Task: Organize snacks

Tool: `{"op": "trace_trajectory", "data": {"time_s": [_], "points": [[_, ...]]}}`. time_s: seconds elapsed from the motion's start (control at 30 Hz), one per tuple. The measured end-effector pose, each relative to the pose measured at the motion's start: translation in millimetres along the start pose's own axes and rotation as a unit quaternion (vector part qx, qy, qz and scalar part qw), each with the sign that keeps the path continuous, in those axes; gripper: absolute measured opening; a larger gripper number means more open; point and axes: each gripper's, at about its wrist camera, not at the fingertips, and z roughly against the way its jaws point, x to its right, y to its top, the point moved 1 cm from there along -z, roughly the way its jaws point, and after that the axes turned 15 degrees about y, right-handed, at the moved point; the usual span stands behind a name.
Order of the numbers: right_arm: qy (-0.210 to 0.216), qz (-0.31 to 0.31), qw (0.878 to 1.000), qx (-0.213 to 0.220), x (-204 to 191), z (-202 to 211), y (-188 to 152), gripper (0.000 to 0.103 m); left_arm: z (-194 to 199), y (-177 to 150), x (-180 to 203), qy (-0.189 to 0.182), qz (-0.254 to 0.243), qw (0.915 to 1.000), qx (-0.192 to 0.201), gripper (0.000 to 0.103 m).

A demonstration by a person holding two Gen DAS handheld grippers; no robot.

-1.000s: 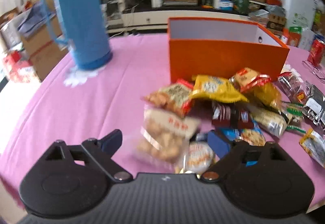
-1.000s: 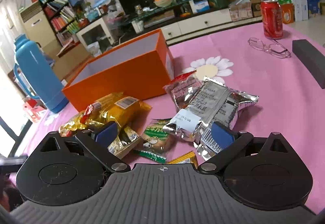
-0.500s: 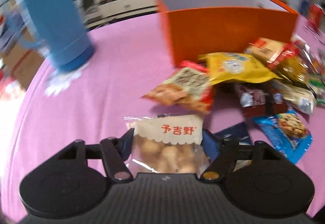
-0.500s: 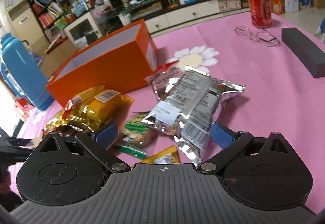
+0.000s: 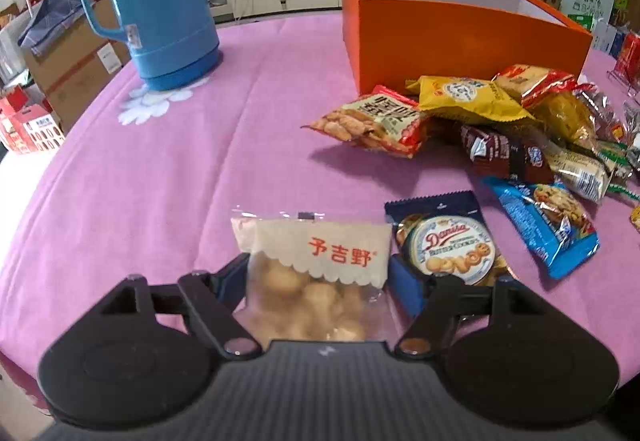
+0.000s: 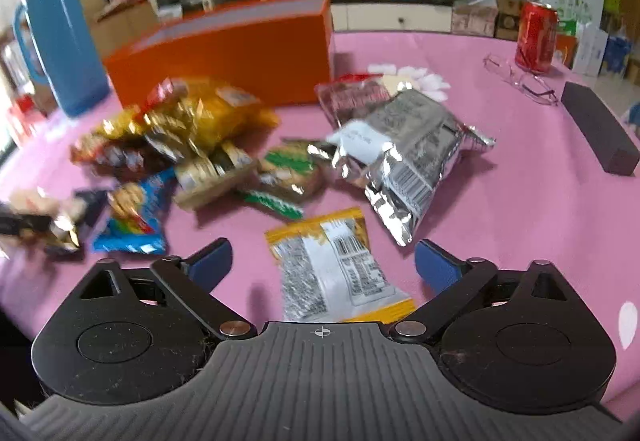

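Observation:
A clear bag of round cookies (image 5: 316, 273) with a cream label lies on the pink tablecloth. My left gripper (image 5: 320, 281) straddles it with its jaws closing; both blue pads touch the bag's sides. A yellow packet (image 6: 332, 265), printed back up, lies between the jaws of my right gripper (image 6: 324, 265). These jaws are closing too, with both pads (image 6: 212, 261) well clear of the packet. The empty orange box (image 5: 460, 37) stands behind a pile of snack packets (image 5: 480, 121). A silver bag (image 6: 408, 153) lies just beyond the right gripper.
A tall blue thermos (image 5: 160, 1) stands at the left of the table. A blue Danisa cookie packet (image 5: 448, 241) lies against the left gripper's right finger. A red can (image 6: 536, 37), glasses (image 6: 520, 81) and a dark block (image 6: 600, 129) are at the right. Bare cloth (image 5: 160, 181) spreads at the left.
My left gripper dropped over the clear cookie bag and its jaws narrowed onto it. My right gripper swung off the silver bag and now frames the yellow packet, jaws narrower.

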Motion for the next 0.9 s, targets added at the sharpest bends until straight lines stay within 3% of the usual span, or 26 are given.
{"op": "trace_trajectory", "data": {"time_s": [0.1, 0.13, 0.27, 0.4, 0.6, 0.73, 0.9], "points": [[-0.01, 0.027, 0.999, -0.024, -5, -10, -8, 0.063, -4, -2, 2, 0.004, 0.0, 1.0, 0.004, 0.066], [-0.012, 0.044, 0.999, -0.026, -9, -10, -9, 0.045, -4, -2, 2, 0.006, 0.001, 1.0, 0.006, 0.065], [0.011, 0.036, 0.999, -0.028, -16, -1, -10, 0.034, 0, -2, -7, -0.003, 0.026, 0.9997, 0.001, 0.061], [0.049, -0.004, 0.999, -0.016, -17, 13, -10, 0.032, 10, -3, -21, -0.021, 0.056, 0.9982, 0.003, 0.061], [0.055, 0.013, 0.998, 0.016, -34, 32, 3, 0.032, 30, 11, -30, -0.028, 0.07, 0.9967, 0.029, 0.061], [0.072, 0.019, 0.996, 0.056, -39, 45, 36, 0.032, 40, 47, -29, -0.056, 0.082, 0.993, 0.064, 0.061], [0.077, 0.048, 0.991, 0.101, -37, 34, 98, 0.032, 37, 111, -13, -0.077, 0.087, 0.9877, 0.105, 0.061]]}}
